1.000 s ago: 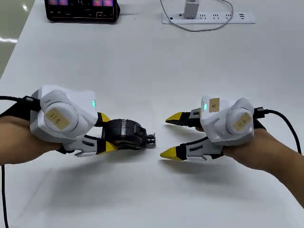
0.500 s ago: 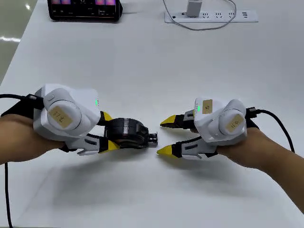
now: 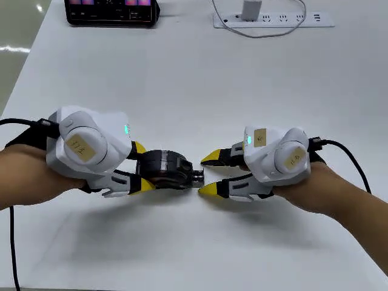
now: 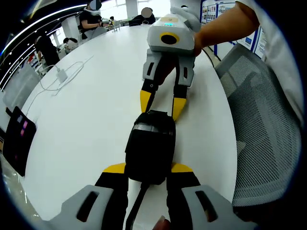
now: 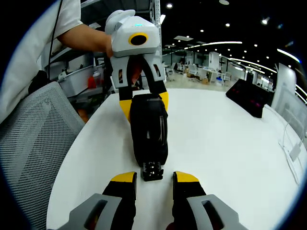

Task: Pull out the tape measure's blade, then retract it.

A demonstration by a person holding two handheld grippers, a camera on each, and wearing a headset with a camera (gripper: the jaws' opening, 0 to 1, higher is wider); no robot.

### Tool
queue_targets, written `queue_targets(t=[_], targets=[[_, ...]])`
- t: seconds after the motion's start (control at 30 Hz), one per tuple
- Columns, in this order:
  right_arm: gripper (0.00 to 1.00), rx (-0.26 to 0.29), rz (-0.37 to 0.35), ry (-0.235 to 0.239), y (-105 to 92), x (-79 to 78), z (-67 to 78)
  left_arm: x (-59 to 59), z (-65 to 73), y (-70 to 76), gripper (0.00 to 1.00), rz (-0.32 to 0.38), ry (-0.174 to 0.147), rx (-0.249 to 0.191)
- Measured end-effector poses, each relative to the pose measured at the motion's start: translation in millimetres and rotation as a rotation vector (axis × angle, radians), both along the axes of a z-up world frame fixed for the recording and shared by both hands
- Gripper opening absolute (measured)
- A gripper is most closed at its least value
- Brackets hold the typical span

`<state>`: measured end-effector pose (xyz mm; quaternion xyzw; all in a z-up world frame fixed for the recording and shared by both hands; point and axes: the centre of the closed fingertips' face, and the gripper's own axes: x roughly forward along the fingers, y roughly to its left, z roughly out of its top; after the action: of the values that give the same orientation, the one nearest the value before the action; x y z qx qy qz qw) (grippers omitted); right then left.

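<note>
On white table (image 3: 182, 85), near its front edge: black tape measure (image 3: 165, 170), case pinched across its flanks by left gripper (image 3: 141, 167). Yellow tips pressed against both sides, closed as far as the case allows. Same in left gripper view: case wedged between the two yellow pads, nose pointing away. At the nose, metal hook (image 5: 152, 171), hard up against the case mouth. Facing it from the opposite side, right gripper (image 3: 208, 174): jaws part open, holding nothing, one yellow tip either side of the hook. Small gap visible on both sides of the hook in right gripper view. Tips just beside the case nose; touching the hook or not, hard to tell from head view. The two grippers nose to nose, roughly in one line along the tape measure. Trailing from right gripper, black cable (image 3: 350, 162), off toward the table's right edge. At far edge of table, well apart from the work: white power strip (image 3: 273, 18) with a plug in it and a looped white cord (image 3: 254, 33). At far left, dark flat device (image 3: 112, 11) with a lit screen. Beside the table in both gripper views: grey mesh chair (image 4: 259, 120).
</note>
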<state>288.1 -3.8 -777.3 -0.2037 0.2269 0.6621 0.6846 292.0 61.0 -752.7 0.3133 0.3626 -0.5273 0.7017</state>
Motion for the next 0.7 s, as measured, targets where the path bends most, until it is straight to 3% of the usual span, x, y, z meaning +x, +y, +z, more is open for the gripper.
queue_targets(t=[0.17, 0.7], targets=[[0.22, 0.007, 0.007, -0.019, 2.5, 2.3, 0.2, -0.2, 0.0, 0.2, 0.25, -0.001, -0.001, 0.000], [0.14, 0.015, 0.037, -0.016, 7.2, -0.7, -2.0, 0.5, -0.3, 0.4, 0.25, -0.003, -0.003, 0.004]])
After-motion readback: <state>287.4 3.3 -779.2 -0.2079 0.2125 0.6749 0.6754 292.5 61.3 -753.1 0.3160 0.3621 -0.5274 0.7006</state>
